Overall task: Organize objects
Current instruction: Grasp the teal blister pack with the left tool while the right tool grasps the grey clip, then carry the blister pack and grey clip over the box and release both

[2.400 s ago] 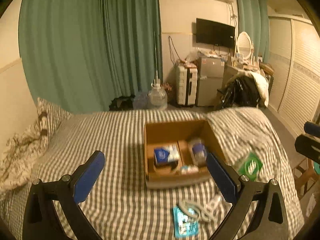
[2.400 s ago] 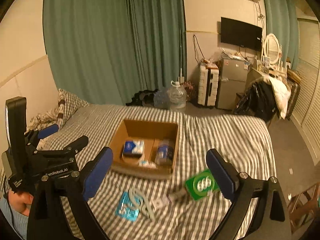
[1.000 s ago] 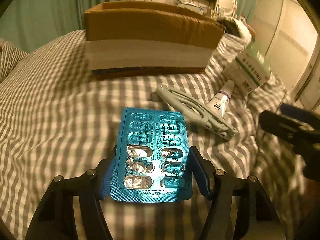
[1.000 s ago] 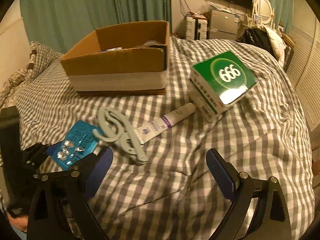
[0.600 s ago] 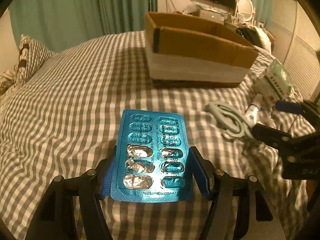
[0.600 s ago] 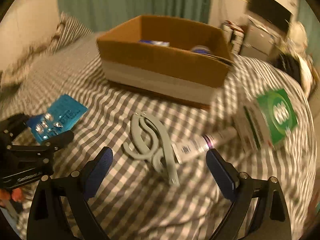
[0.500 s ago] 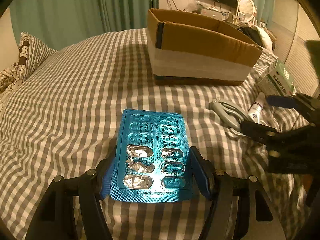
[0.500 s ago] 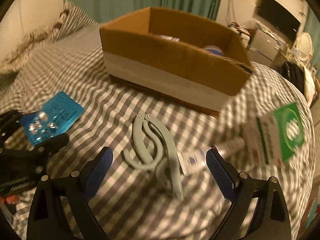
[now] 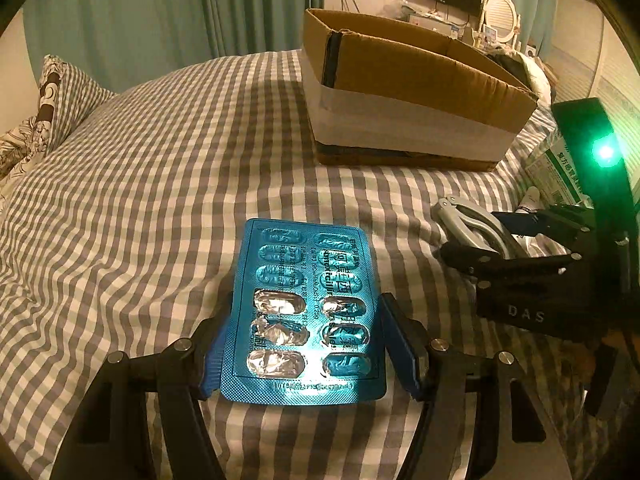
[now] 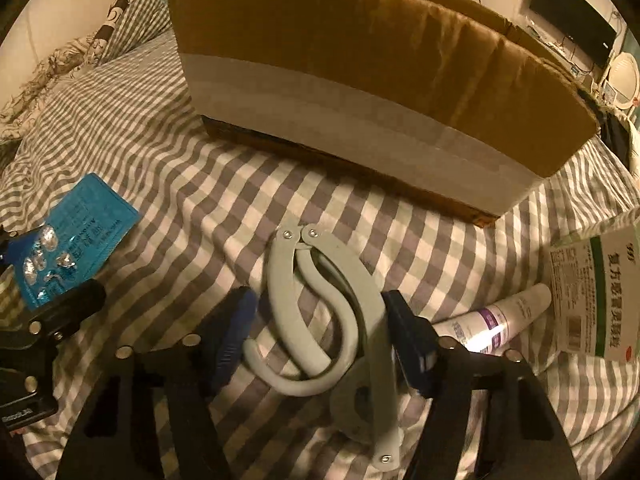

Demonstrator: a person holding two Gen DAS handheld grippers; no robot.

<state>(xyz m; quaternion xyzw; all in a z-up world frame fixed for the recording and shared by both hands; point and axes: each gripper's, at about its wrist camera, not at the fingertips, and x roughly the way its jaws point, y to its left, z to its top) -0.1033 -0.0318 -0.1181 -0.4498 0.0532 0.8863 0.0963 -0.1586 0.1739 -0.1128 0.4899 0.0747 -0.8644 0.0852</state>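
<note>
Left wrist view first: the left gripper (image 9: 306, 344) is clamped on a blue blister pack (image 9: 306, 312), its blue pads pressing the pack's two long edges at the lower centre of the frame, the sheet jutting forward above the checked bedcover (image 9: 160, 184). Several of the near pockets show crumpled silver foil. Up in the upper right sits the open cardboard box (image 9: 404, 96), a pale band around its lower wall, resting on the bed. Over at the right edge the right gripper (image 9: 516, 240) reaches in low, its dark body lit by a green lamp, with the grey folding hanger (image 9: 468, 220) lying at its tips. A green-and-white medicine carton (image 9: 560, 172) peeks out behind it, and a patterned pillow (image 9: 44, 112) lies at far left. Now the right wrist view: the right gripper (image 10: 316, 332) has just been closing in, and the grey folding hanger (image 10: 320, 304) lies between its jaws in the lower centre; the right pad touches the hanger's outer arm, the left pad stands just beside it, not yet pressing. A white tube (image 10: 492, 320) lies at right, near the carton (image 10: 592, 288). The box (image 10: 360, 76) fills the upper frame, the blister pack (image 10: 76, 236) sits at left.
</note>
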